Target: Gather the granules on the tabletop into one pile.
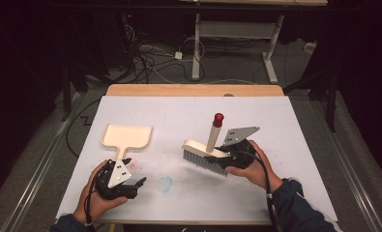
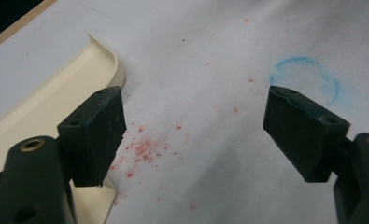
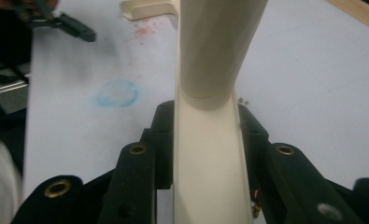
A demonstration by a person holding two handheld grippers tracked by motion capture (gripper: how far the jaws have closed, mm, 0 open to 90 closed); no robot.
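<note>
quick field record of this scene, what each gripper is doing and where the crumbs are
right gripper: shut on the cream plastic hand brush, which is tilted with its grey bristles downward
brush handle: cream, red-capped, pointing up
left gripper: open, nothing between the jaws, beside the cream plastic dustpan
red crumbs: scattered on the white table sheet next to the dustpan
blue ring mark: on the sheet between the two grippers
</note>
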